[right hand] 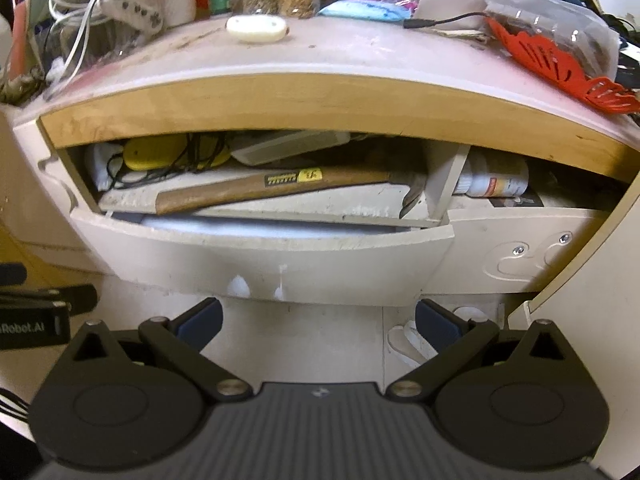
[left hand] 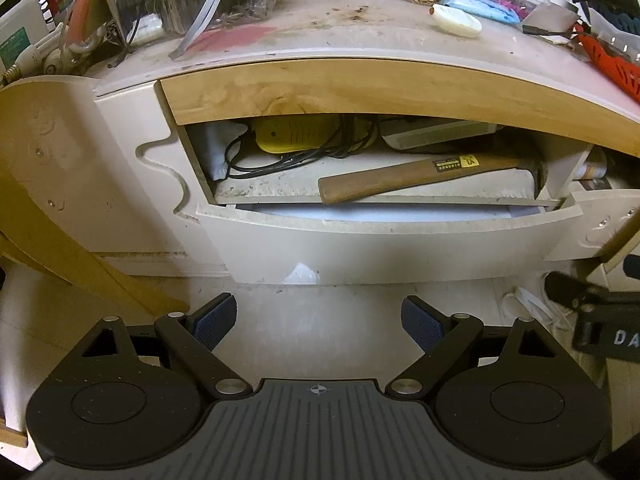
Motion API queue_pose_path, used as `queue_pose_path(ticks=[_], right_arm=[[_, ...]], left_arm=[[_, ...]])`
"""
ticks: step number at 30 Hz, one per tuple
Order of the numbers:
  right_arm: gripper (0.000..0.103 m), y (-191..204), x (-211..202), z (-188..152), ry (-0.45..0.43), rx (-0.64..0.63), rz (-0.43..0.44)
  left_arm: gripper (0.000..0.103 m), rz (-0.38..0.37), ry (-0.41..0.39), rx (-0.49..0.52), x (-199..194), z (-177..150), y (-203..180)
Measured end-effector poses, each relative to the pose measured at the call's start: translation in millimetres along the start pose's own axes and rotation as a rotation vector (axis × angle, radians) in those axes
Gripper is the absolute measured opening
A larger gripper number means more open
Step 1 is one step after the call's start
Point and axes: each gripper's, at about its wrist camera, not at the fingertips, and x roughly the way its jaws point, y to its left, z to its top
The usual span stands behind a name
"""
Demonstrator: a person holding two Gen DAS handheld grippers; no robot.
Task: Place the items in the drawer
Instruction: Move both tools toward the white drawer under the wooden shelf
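Both the left gripper (left hand: 318, 326) and the right gripper (right hand: 318, 322) hang below the front of the open drawer (left hand: 392, 236) with jaws spread wide and nothing between them, while the hammer (left hand: 428, 178) already lies slantwise inside, its head against the right wall, beside a yellow device (left hand: 300, 134) and its black cord (left hand: 280, 158). With the drawer this far out, the step in hand looks like pushing it shut, though the blurred right view leaves that uncertain. A flat, centred push on the front panel, kept level, should avoid skewing the drawer or jarring the hammer's handle over the lip.
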Motion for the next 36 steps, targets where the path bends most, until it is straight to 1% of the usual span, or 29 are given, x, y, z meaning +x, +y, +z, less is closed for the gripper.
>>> queue_pose_path(ticks=[5, 8, 13, 19, 23, 28, 36], right_arm=[[0.103, -0.5, -7.3, 2.4, -0.058, 0.005, -0.003], [0.103, -0.9, -11.5, 4.2, -0.087, 0.014, 0.003], [0.103, -0.2, -17.0, 6.0, -0.124, 0.012, 0.009], [0.103, 1.7, -24.4, 7.8, -0.18, -0.001, 0.017], [0.103, 2.6, -26.4, 7.7, -0.199, -0.008, 0.018], [0.103, 2.2, -26.0, 7.8, -0.209, -0.009, 0.016], [0.103, 2.5, -18.9, 8.1, -0.208, -0.017, 0.004]], left_arm=[[0.091, 0.007, -0.013, -0.009, -2.0, 0.1, -0.4], [0.091, 0.011, -0.036, -0.02, -4.6, 2.1, 0.3], [0.091, 0.029, -0.079, -0.017, -9.2, 4.7, -0.4], [0.091, 0.017, -0.152, -0.032, -17.8, 7.5, 1.5], [0.091, 0.009, -0.199, -0.02, -22.8, 9.2, -1.8], [0.091, -0.011, -0.238, -0.016, -23.8, 9.7, -3.9], [0.091, -0.01, -0.249, 0.0, -13.2, 10.7, -7.1]])
